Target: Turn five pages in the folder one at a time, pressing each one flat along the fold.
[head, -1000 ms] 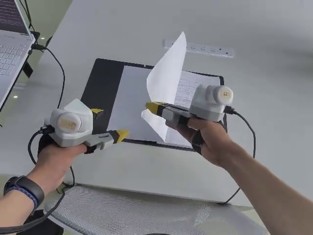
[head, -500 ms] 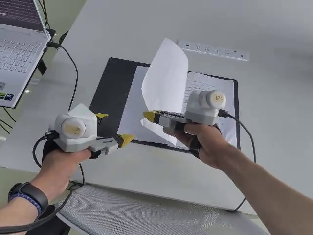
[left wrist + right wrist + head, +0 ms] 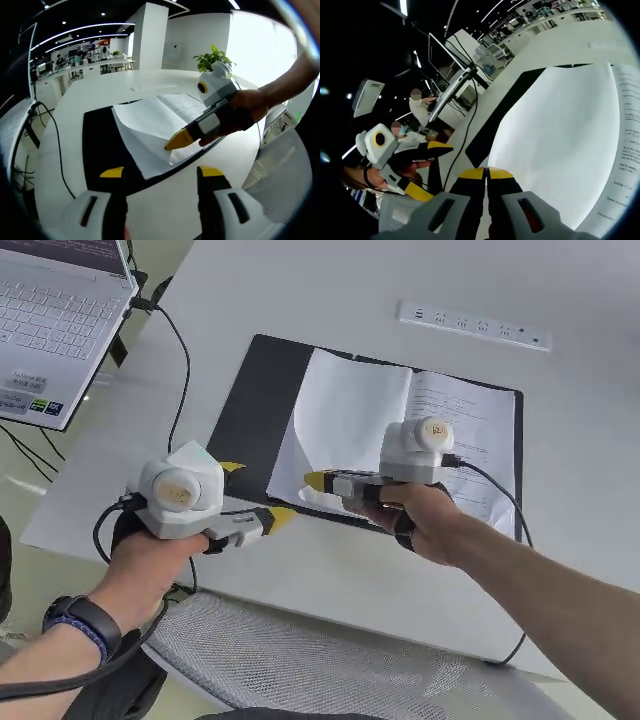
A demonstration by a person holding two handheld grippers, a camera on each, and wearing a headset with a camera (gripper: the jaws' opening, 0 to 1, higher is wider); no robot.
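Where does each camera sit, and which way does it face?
Head view: on the headset, facing forward and down at the open black folder; hands, left gripper, right gripper show.
Left gripper view: on the left gripper, facing across the folder toward the right gripper; own open jaws show.
Right gripper view: on the right gripper, facing over the pinched white page toward the left gripper; shut jaws show.
Shared: all three show the folder.

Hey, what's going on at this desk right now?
A person works an open black folder with two handheld grippers. The right gripper has its fingers shut on the lower edge of a blank page, holding it almost flat over the folder's left half. The left gripper is open beside it, touching nothing.
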